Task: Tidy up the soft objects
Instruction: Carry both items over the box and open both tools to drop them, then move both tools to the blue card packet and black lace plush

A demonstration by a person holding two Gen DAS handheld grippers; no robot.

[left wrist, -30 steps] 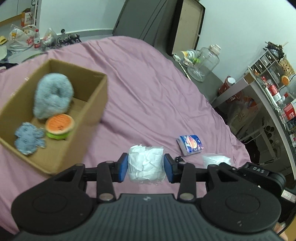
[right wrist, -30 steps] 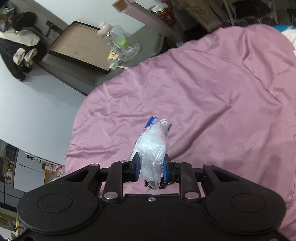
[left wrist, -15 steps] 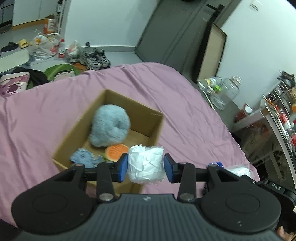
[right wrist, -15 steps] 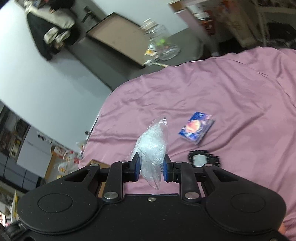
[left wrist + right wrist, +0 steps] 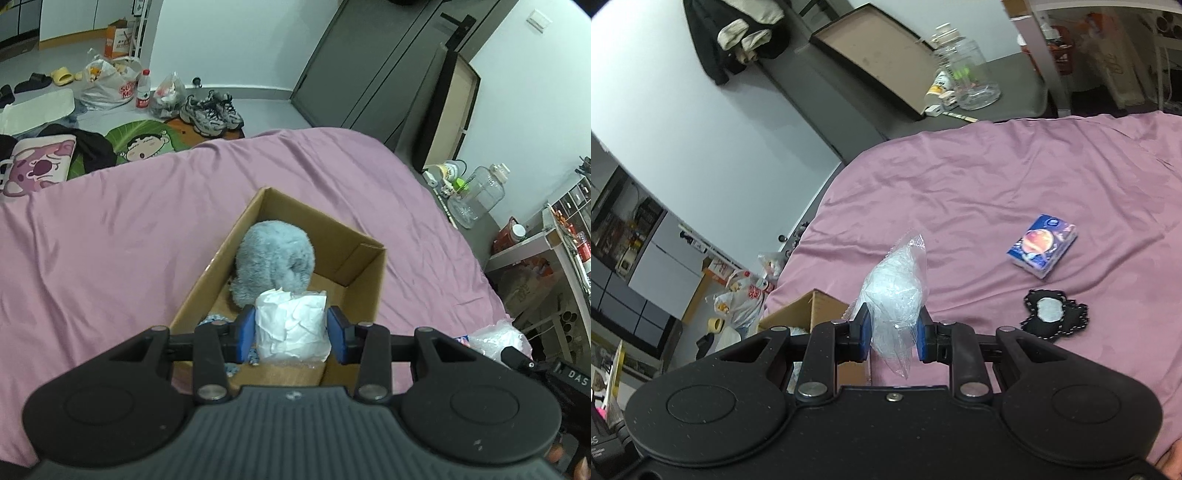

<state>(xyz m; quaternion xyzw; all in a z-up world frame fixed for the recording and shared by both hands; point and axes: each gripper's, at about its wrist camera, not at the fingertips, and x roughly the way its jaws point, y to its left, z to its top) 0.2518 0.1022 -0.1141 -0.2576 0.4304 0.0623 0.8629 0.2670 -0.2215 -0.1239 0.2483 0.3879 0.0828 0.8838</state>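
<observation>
With a white wad (image 5: 291, 328) pinched in the left gripper (image 5: 291, 334) above the box (image 5: 364, 275) and a bag (image 5: 895, 295) clamped in the right gripper (image 5: 893, 328) beside it, an off-centre release could spill either outside.

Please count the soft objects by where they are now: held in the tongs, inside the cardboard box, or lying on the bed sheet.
Held in tongs: 2, white wad, clear bag
Inside box: 2 visible, grey plush, blue knit piece
On sheet: 2, tissue pack, black pouch
Total: 6
</observation>
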